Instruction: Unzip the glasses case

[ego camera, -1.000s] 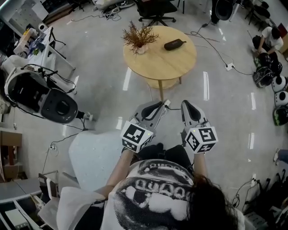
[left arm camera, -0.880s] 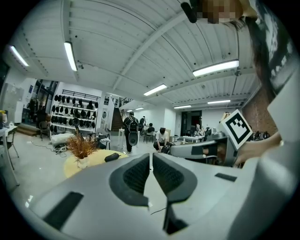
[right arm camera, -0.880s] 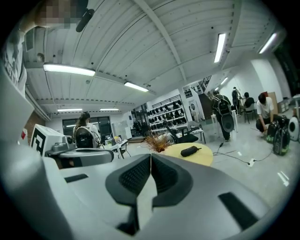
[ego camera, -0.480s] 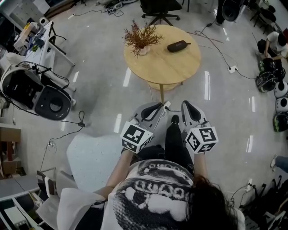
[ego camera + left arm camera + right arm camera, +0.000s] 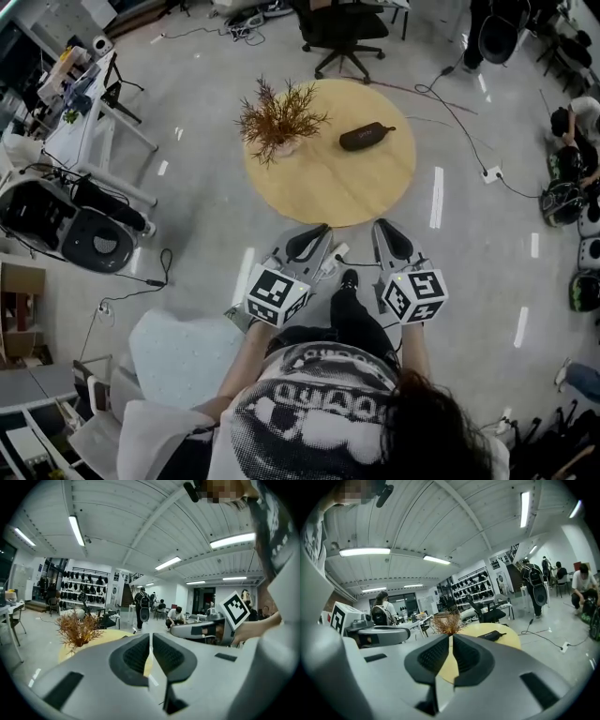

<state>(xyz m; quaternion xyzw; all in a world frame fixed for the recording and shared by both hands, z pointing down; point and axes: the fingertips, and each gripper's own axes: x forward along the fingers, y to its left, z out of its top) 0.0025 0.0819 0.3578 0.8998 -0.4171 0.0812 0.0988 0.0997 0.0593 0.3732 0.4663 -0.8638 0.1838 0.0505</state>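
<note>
Black oval glasses case [image 5: 367, 137] lying on round wooden bench [image 5: 347, 192], near dried brown plant [image 5: 277, 117]. Left claw [image 5: 314, 236] closed to a slit, empty. Right claw [image 5: 386, 232] narrow, just parting slightly, empty.

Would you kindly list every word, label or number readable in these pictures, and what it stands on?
None can be read.
Black oval glasses case: any logo too small to read.
Black-and-white marker cubes: square patterns, no letters.
White T-shirt: black graphic print, no legible words.
</note>
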